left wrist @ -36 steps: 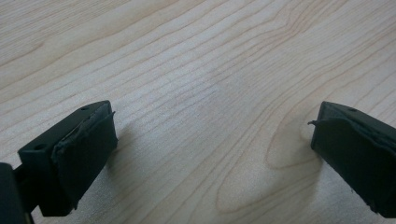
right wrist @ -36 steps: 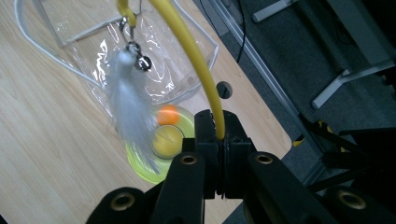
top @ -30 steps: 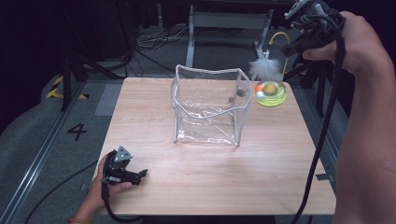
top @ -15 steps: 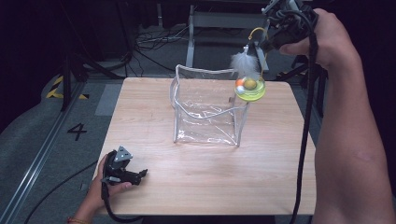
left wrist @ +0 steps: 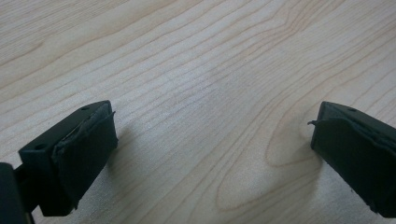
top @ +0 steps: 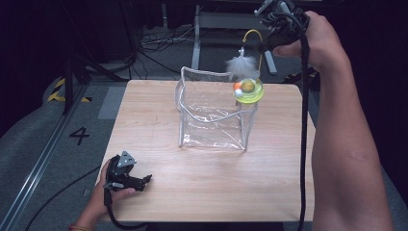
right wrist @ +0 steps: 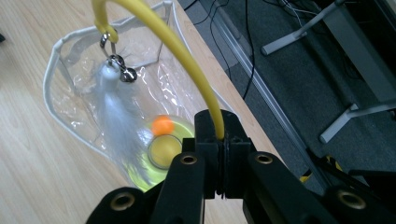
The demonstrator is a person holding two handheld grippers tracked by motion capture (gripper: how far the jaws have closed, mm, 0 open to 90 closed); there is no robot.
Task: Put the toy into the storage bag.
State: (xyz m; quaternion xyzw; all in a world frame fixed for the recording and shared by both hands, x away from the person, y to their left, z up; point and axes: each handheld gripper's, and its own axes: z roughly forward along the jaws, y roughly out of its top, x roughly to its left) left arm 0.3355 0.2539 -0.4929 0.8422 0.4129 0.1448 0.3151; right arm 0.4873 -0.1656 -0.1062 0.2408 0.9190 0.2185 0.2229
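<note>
R gripper (top: 269, 36) is clamping tight on the yellow wire (right wrist: 187, 60) of a cat toy, w/ its white feather (top: 242, 66) and green disc (top: 248, 90) hanging below the jaws, right at the far-right rim of the clear bag (top: 211, 113) on the table (top: 231, 178). L gripper (left wrist: 210, 154) is resting near the table's front-left corner, jaws standing apart, nothing btwn them. Floor is showing a painted "4" (top: 79, 135). R gripper view is revealing a small bell (right wrist: 128, 73) and orange ball (right wrist: 163, 125)
</note>
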